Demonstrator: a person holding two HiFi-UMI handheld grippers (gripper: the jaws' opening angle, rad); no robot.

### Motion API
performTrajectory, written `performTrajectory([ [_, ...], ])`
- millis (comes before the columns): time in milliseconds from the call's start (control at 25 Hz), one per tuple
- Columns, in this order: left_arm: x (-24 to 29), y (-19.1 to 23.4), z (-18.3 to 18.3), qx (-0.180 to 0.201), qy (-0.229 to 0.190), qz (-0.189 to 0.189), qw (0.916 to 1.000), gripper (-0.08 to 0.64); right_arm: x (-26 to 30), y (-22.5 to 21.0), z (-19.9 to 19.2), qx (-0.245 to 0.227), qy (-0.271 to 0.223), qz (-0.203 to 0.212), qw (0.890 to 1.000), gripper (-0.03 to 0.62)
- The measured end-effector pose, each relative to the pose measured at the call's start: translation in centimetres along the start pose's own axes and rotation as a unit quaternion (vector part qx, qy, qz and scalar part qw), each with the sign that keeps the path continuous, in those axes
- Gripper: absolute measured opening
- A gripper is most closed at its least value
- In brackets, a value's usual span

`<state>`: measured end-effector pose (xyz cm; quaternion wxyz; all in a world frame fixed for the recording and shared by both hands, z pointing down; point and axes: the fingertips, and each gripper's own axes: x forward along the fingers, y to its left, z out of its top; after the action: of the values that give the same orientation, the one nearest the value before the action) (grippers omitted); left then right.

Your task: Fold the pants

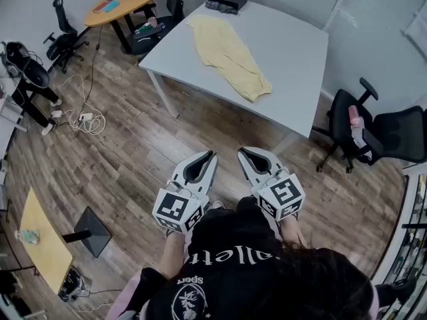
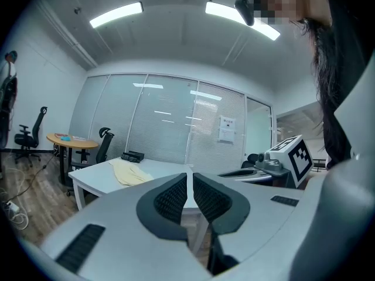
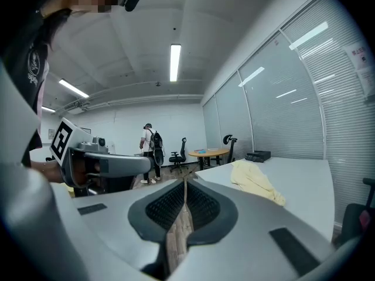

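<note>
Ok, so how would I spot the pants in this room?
Find the big white table ahead, past the wooden floor. The pants lie rumpled on its top. They are the only soft, pale yellow thing there; their one neighbour is a black box at the far edge.

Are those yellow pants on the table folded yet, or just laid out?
Laid out: the yellow pants lie stretched long and rumpled across the white table, untouched.

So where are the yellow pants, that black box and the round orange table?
yellow pants (image 1: 225, 53), head view, middle of the cloth.
black box (image 1: 226, 2), head view, its top face.
round orange table (image 1: 137, 3), head view, a bare part of the tabletop.
</note>
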<state>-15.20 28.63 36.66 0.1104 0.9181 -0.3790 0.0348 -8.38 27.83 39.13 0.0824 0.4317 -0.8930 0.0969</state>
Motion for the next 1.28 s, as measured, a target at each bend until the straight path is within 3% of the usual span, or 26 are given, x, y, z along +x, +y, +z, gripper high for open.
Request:
performTrajectory([
  [400,1.3,1.2,-0.6,-0.011,0.014,-0.021,0.9996,0.051,1.1,-1.0,-0.4,0.004,0.019,-0.013,1.0,0.029],
  [720,4.2,3.1,-1.4,-0.02,0.028,-0.006,0.9994,0.051,3.4,-4.1,-0.7,0.006,0.026,-0.001,1.0,0.029],
  [1280,17.5,7.7,0.2,-0.018,0.049,0.037,0.9979,0.051,9.8,-17.1,1.3,0.007,0.033,0.04,0.999,0.029],
])
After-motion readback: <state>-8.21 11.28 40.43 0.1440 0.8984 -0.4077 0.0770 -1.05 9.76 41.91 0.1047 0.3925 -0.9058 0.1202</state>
